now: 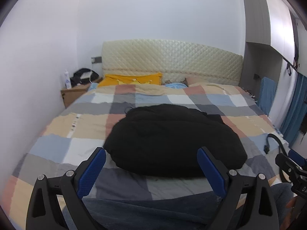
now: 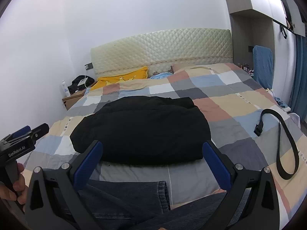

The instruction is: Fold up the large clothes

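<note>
both grippers, left and right, fingers wide apart and empty, short of the black garment

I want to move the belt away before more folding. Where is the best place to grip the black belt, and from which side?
Probably the right gripper, now open and empty, should come from the near side and pinch the black belt at its near loop. The strap stands on its edge there, so the fingers can close across it, clear of the black garment.

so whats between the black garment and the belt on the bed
Nothing: only bare checked bedspread separates the black garment from the black belt, clearest in the right wrist view.
</note>
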A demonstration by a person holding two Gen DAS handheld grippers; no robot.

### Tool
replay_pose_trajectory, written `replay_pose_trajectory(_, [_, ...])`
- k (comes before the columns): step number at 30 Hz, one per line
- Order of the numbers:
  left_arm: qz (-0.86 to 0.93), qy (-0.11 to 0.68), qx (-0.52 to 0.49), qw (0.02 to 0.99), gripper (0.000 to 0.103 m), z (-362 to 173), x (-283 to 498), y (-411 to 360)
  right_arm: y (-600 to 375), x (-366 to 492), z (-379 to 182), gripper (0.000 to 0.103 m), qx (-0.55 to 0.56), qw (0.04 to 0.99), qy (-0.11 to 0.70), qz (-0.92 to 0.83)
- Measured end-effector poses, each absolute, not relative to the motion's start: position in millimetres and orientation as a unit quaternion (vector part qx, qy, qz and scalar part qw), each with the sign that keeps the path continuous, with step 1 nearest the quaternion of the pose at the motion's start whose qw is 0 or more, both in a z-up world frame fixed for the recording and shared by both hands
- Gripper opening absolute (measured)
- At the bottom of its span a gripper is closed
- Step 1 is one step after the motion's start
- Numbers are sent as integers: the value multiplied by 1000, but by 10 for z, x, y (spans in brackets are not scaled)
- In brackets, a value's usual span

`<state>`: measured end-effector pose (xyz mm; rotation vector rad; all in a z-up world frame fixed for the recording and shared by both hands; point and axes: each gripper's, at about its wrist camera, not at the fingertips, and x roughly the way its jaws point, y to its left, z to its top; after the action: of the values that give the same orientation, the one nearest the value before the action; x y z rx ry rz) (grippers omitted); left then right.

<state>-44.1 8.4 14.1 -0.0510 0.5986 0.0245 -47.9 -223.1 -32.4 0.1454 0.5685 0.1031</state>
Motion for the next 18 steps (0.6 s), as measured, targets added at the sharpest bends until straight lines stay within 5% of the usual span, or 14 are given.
replay_pose_trajectory(18, [23, 304, -27, 952, 97, 56, -311, 151, -2224, -328, -363, 103, 65, 959, 275, 34])
